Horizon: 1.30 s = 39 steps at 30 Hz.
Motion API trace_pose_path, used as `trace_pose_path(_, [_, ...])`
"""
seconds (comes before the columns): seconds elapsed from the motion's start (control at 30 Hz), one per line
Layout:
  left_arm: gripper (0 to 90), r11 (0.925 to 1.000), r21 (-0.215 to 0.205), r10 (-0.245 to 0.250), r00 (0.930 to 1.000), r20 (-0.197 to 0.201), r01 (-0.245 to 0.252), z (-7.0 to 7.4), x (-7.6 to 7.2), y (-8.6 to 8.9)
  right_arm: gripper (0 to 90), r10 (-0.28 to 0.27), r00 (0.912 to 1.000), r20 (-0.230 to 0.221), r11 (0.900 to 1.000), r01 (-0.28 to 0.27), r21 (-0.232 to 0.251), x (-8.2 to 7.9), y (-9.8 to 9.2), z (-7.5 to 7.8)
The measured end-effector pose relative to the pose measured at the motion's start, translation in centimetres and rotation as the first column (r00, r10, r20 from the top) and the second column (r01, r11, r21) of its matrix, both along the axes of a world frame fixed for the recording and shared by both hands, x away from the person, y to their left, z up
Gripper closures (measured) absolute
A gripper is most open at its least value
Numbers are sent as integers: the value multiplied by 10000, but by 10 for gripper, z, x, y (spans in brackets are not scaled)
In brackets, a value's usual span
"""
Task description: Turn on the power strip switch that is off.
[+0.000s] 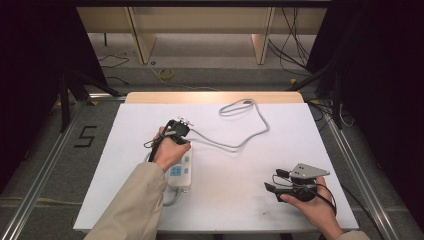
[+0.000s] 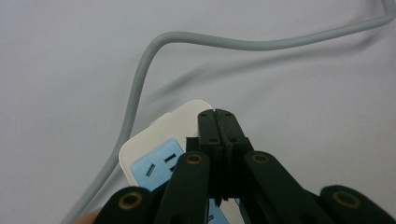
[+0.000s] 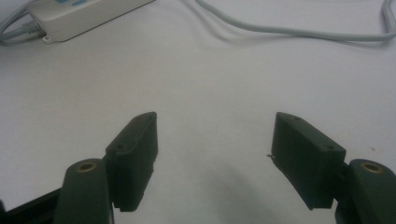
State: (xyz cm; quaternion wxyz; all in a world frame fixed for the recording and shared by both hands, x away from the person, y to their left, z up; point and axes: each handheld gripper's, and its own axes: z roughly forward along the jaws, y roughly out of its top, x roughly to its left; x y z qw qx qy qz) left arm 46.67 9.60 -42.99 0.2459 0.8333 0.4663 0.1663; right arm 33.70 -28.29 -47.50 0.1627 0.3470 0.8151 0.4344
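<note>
A white power strip (image 1: 181,171) with blue socket faces lies on the white table, just right of the left forearm. My left gripper (image 1: 176,136) is held over its far end; in the left gripper view its jaws (image 2: 218,114) are pressed together with nothing between them, above the strip's end (image 2: 154,140). A grey cable (image 1: 250,135) runs from the strip and loops toward the table's far side (image 2: 140,79). My right gripper (image 1: 274,181) rests low at the near right, open and empty (image 3: 215,126), facing the strip (image 3: 79,16) and the cable (image 3: 289,31).
The white table top (image 1: 225,200) ends in a wooden strip at the far edge (image 1: 215,97). Beyond it are floor cables, a yellow coil (image 1: 166,73) and wooden furniture legs. A "5" mark (image 1: 85,136) is on the floor at left.
</note>
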Motion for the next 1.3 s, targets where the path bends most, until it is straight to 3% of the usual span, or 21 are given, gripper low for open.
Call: trace_pose_path(1.3, [898,9990,426,166,9993,-329,-152,3,12,-6,324,9,10000,-5,10000,-9,-24,0,0,0])
